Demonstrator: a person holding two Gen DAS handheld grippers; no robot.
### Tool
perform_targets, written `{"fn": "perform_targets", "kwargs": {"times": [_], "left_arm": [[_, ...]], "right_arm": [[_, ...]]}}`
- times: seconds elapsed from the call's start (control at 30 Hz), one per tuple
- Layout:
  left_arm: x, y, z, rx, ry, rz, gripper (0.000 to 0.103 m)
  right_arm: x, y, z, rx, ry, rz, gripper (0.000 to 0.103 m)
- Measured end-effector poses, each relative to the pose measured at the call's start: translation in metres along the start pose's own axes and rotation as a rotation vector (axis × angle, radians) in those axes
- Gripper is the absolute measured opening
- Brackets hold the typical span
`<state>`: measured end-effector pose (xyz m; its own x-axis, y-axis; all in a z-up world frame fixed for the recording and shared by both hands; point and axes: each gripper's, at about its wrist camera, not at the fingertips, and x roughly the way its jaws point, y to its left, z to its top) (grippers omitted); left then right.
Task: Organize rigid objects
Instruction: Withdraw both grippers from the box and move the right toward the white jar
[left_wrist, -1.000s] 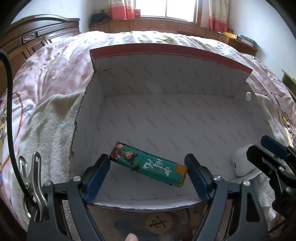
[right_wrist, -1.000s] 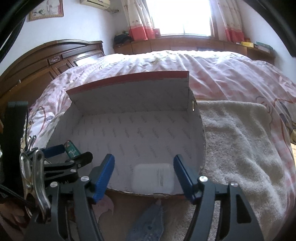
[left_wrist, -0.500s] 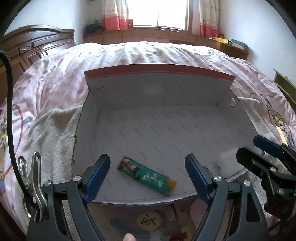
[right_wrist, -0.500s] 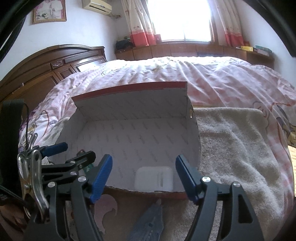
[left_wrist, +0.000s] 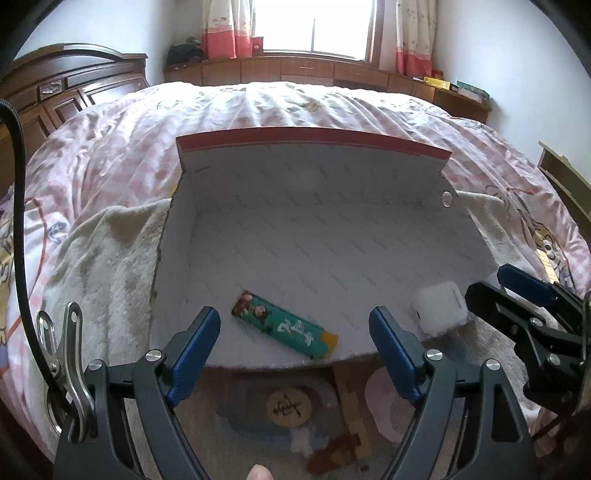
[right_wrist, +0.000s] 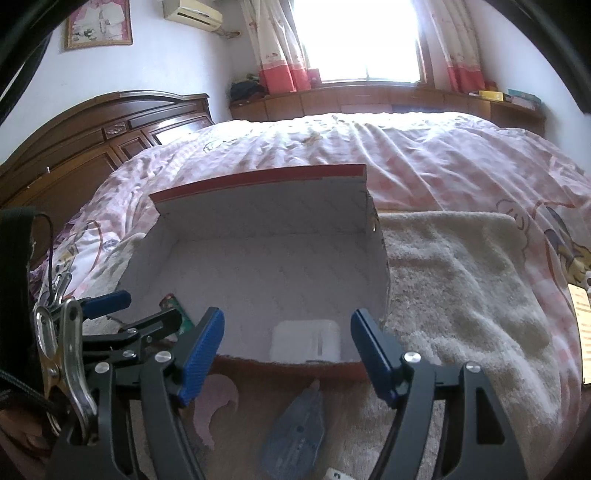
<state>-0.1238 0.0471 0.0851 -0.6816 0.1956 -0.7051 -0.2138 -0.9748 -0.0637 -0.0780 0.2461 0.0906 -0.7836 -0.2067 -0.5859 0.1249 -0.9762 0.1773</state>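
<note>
Open cardboard box (left_wrist: 325, 236) sits on a cream towel (left_wrist: 103, 266) spread over a pink checked bed cover (left_wrist: 280, 107); white patterned inside, red strip along the top of the raised back flap.

2 rigid things lie in the box, both near the front edge:
- lighter (left_wrist: 283, 325): slim, teal-green body with cartoon figures and white characters printed on it, yellow-orange end cap. Lies flat, slanted, cap end toward the front edge, roughly front-centre in the left wrist view. In the right wrist view only its tip shows.
- white case (left_wrist: 439, 308): small, rounded corners, plain glossy white (looks like an earbuds case), in the box's front right corner; in the right wrist view (right_wrist: 306, 339) it sits flat just behind the front wall.

Left hand-held gripper (left_wrist: 295, 347): blue pads apart, nothing between them, poised above the front edge with the lighter in line beyond the pads, not touching it.

Right hand-held gripper (right_wrist: 287, 343): pads apart, empty, above the front edge with the white case seen between them, no contact.

In front of the box, on the bed: round wooden disc (left_wrist: 289, 403) with a dark character and a blue-grey flat piece (right_wrist: 295, 428) (can't tell what it is).
</note>
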Motion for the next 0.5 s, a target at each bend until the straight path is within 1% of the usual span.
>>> {"fn": "perform_targets", "kwargs": {"times": [0.23, 0.5], "left_arm": [[-0.021, 0.000, -0.018, -0.010, 0.004, -0.001, 0.085], [-0.040, 0.001, -0.042, -0.019, 0.016, -0.020, 0.084]], "right_arm": [[-0.022, 0.006, -0.013, -0.010, 0.006, 0.012, 0.075], [-0.048, 0.009, -0.041, -0.011, 0.025, 0.012, 0.075]]}}
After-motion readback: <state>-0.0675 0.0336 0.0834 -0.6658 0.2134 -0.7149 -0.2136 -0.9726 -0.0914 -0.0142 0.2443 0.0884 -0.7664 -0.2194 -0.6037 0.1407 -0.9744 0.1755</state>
